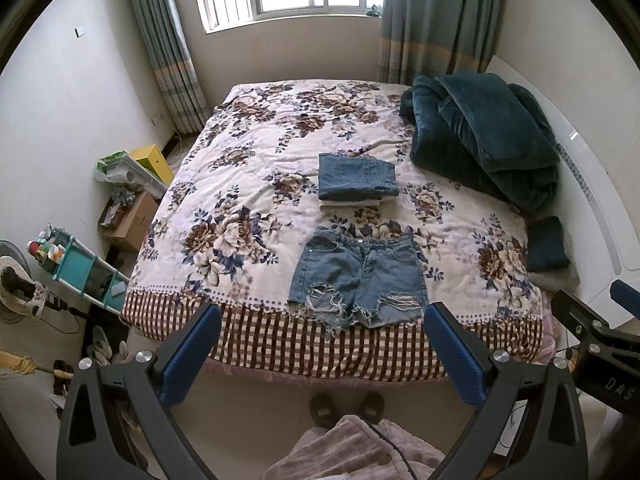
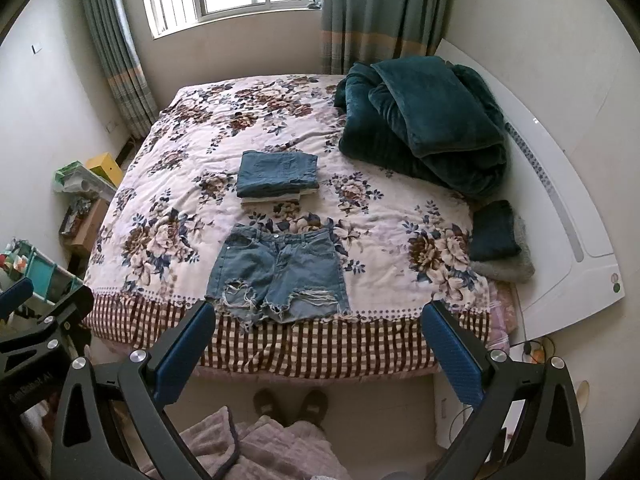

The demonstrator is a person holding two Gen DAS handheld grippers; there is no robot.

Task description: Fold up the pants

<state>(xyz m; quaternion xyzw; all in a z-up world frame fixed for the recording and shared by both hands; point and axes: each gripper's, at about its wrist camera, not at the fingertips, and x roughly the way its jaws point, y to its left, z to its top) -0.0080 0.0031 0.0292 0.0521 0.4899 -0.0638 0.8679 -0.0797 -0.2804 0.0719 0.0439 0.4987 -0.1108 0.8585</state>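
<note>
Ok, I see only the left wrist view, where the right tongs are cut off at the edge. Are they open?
Observer: Yes, the right tongs are open and hold nothing.
Operator: Good. The near corner of the white panel is hidden for me. Is something on it?
Observer: Two small round marks, one green and one grey, sit on the white panel at that corner.

Shorts (image 1: 357,278) are laid flat at the bed's (image 1: 240,184) near edge; a folded stack (image 1: 357,178) is placed just behind them. A heaped blanket (image 1: 480,136) is set at the far right, boxes (image 1: 132,216) on the floor to the left.
</note>
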